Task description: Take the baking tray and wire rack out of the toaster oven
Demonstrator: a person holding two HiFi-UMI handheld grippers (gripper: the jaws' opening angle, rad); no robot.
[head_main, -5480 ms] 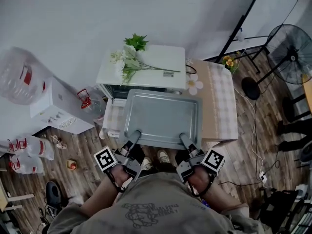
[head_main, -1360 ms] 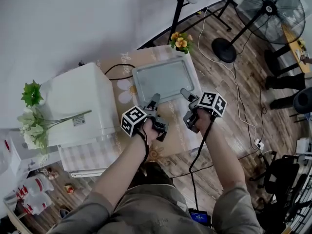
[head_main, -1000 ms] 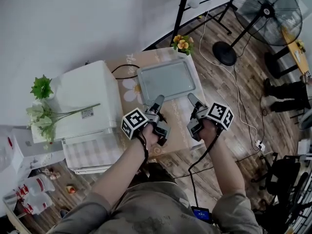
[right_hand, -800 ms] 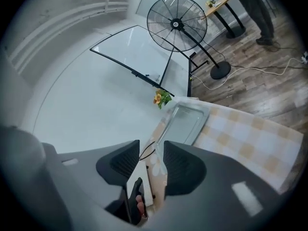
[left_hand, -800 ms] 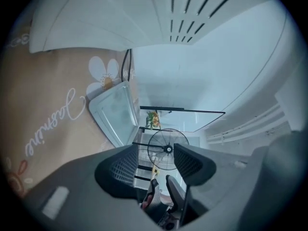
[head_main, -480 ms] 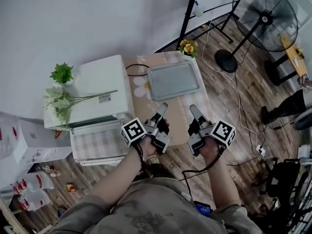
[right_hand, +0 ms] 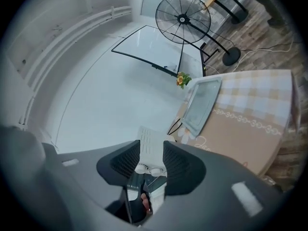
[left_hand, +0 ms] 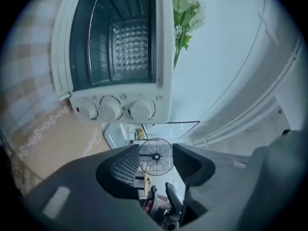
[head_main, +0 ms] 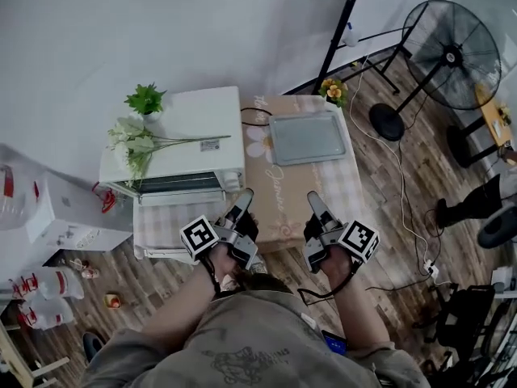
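The grey baking tray (head_main: 307, 137) lies flat on the table's right part, also seen in the right gripper view (right_hand: 202, 104). The white toaster oven (head_main: 174, 136) stands at the left with its door folded down. The left gripper view shows the oven's dark cavity, with the wire rack (left_hand: 98, 47) still inside. My left gripper (head_main: 241, 204) (left_hand: 155, 160) is open and empty, in front of the oven's knob side. My right gripper (head_main: 313, 203) (right_hand: 151, 158) is open and empty, well short of the tray.
The table (head_main: 279, 208) carries a beige and checked cloth. A stem of white flowers (head_main: 141, 145) lies on the oven, and a small flower pot (head_main: 331, 90) stands behind the tray. A fan (head_main: 456, 51) and cables are on the floor to the right.
The tray went from in front of the oven, held in both grippers, to the table's right part. Both grippers let go and drew back from it. The view swung back toward the oven.
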